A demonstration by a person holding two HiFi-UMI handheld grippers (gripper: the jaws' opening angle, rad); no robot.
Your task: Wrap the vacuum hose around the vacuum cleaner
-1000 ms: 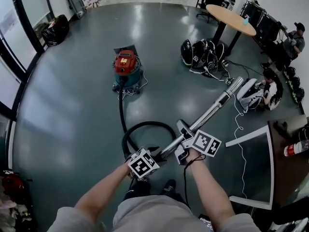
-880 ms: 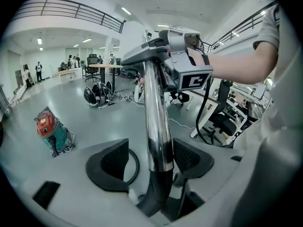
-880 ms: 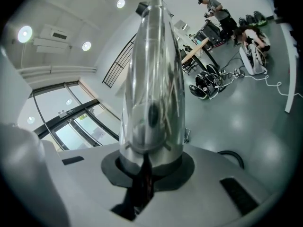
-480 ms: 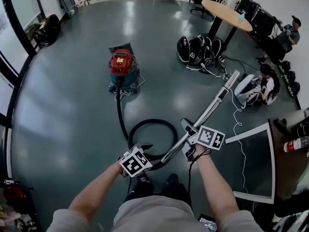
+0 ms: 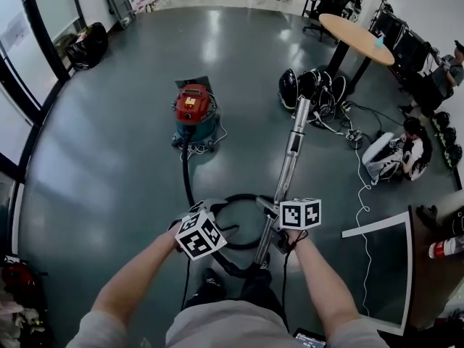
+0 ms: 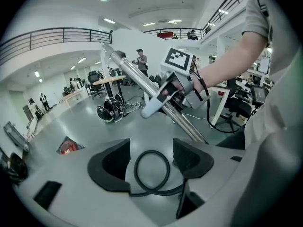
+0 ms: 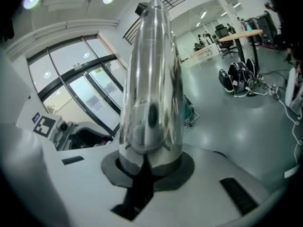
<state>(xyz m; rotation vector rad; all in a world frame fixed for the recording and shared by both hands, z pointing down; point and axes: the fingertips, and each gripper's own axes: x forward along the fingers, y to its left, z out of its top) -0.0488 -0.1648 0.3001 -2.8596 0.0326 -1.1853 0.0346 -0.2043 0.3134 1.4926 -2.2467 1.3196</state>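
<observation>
The red and teal vacuum cleaner (image 5: 192,109) stands on the grey floor ahead, and shows small in the left gripper view (image 6: 68,147). Its black hose (image 5: 184,176) runs toward me and curls into a loop (image 6: 167,171) at my feet. The hose ends in a shiny metal wand (image 5: 290,154). My right gripper (image 5: 274,220) is shut on the wand's lower part (image 7: 151,79), which points away toward the far bags. My left gripper (image 5: 197,216) hovers over the loop, open, with nothing between its black pads (image 6: 111,167).
Black bags (image 5: 313,85) lie under a round wooden table (image 5: 355,31) at the back right. A person (image 5: 404,145) sits on the floor to the right, near a white cable (image 5: 360,187) and a white frame (image 5: 384,227). A glass wall (image 5: 29,93) runs along the left.
The wand has swung from pointing right to pointing nearly straight ahead, with the right gripper still shut on it. The left gripper has shifted a little over the hose loop.
</observation>
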